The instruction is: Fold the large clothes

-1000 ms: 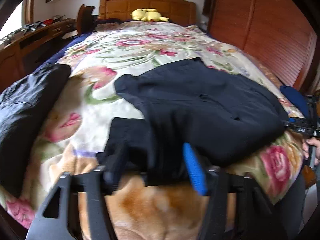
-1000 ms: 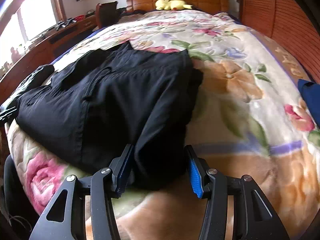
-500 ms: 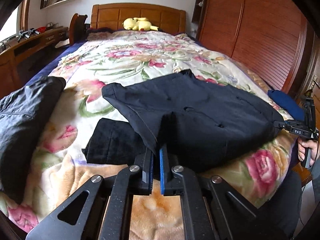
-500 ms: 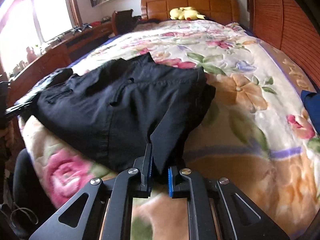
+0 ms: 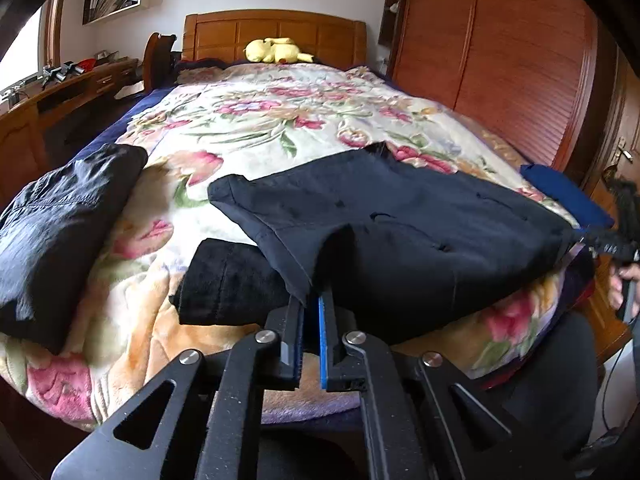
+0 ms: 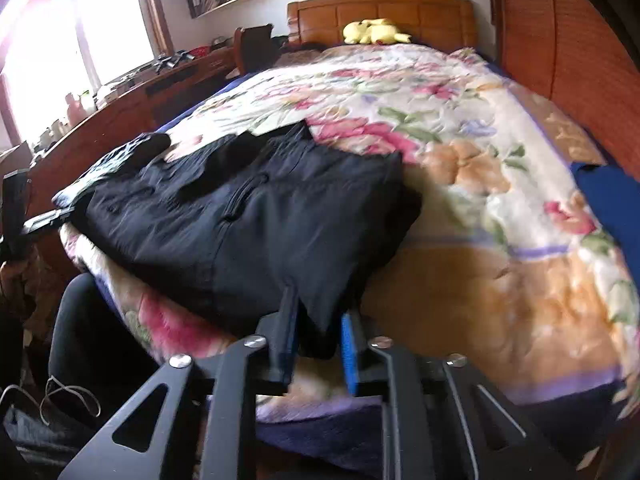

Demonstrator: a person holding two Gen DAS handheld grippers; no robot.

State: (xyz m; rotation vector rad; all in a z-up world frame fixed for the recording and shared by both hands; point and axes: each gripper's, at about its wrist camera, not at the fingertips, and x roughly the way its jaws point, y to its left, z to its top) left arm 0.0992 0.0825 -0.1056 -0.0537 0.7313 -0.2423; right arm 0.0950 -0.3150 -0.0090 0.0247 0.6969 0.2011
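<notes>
Bedroom, bed (image 5: 280,120) under flowered blanket | black garment (image 5: 420,220) spread across near edge | left tongs (image 5: 311,312) clamped on hem corner | right tongs (image 6: 318,328) opening, cloth corner hanging between pads | judged soft, limp, light, slide-prone; best gripped at hem corners.

Two wrist views (bed (image 5: 280,128) shared)
</notes>
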